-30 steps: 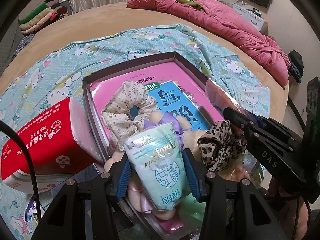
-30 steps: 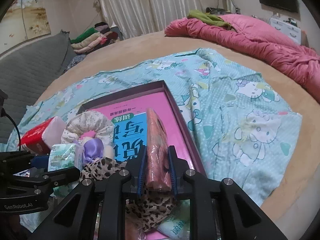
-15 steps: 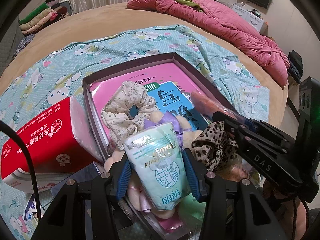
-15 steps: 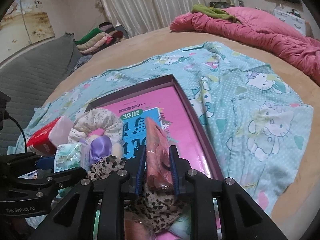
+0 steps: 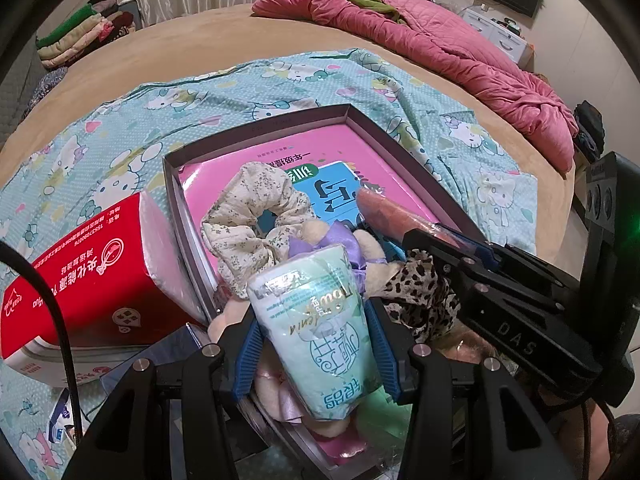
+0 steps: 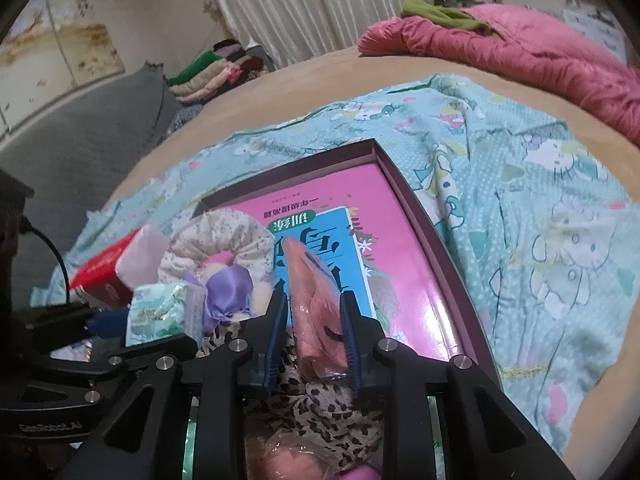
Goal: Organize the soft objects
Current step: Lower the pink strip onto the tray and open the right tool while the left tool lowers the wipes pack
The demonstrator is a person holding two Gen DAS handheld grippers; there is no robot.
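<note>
My left gripper (image 5: 312, 316) is shut on a pale green towel pack (image 5: 320, 352), held upright over the near end of the shallow purple box (image 5: 400, 144). In that box, on a pink and blue book, lie a floral cream scrunchie (image 5: 248, 216), a purple bow (image 5: 340, 244) and a leopard scrunchie (image 5: 420, 292). My right gripper (image 6: 314, 304) holds an orange-pink wrapped packet (image 6: 308, 272) over the blue part of the book. Its jaws are opening, with the packet still between the blue pads (image 6: 347, 320) and touching them. The right gripper (image 5: 436, 236) enters the left wrist view from the right.
A red tissue pack (image 5: 88, 272) leans against the box's left wall. The box sits on a teal cartoon-print sheet (image 6: 540, 200) on a tan bed. A pink quilt (image 5: 460, 48) lies at the back right and folded clothes (image 6: 204, 72) at the back left.
My right gripper has tilted further down over the box, bringing the orange-pink packet low over the book, and its jaws have widened a little. The left gripper and towel pack have not moved.
</note>
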